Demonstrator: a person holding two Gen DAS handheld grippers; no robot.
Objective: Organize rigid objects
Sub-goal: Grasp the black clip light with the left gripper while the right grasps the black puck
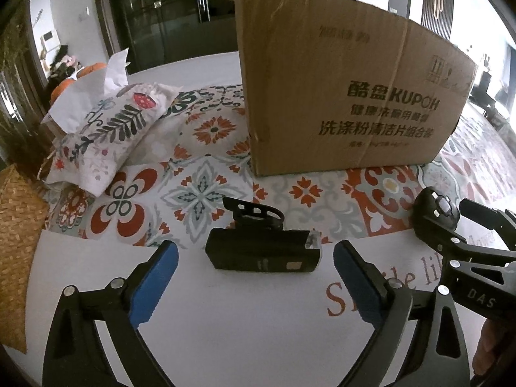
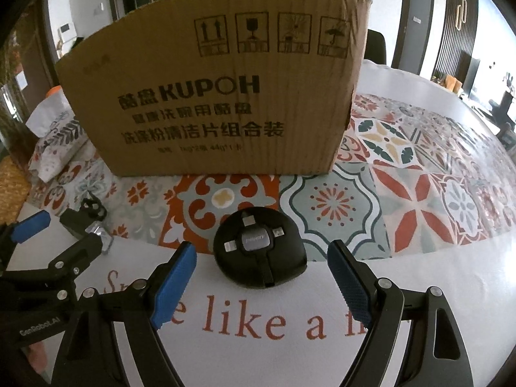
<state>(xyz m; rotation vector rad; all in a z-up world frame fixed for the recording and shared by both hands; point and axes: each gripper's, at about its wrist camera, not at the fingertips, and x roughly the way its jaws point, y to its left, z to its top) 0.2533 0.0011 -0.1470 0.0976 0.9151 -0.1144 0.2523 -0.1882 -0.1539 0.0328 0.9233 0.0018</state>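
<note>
A black bike light with a mount [image 1: 262, 246] lies on the table just ahead of my left gripper [image 1: 254, 266], which is open and empty, its blue pads on either side of it. A round black cable hub [image 2: 259, 251] lies just ahead of my right gripper [image 2: 261, 269], also open and empty. The hub also shows at the right of the left wrist view [image 1: 435, 211], and the bike light at the left of the right wrist view [image 2: 85, 222]. A brown cardboard box [image 1: 348, 96] [image 2: 219, 96] stands upright behind both objects.
A patterned tablecloth [image 2: 403, 177] covers the white table [image 1: 225, 322]. A floral tissue pouch [image 1: 106, 129] lies at the left. A woven basket [image 1: 16, 242] sits at the far left edge. Each gripper shows in the other's view.
</note>
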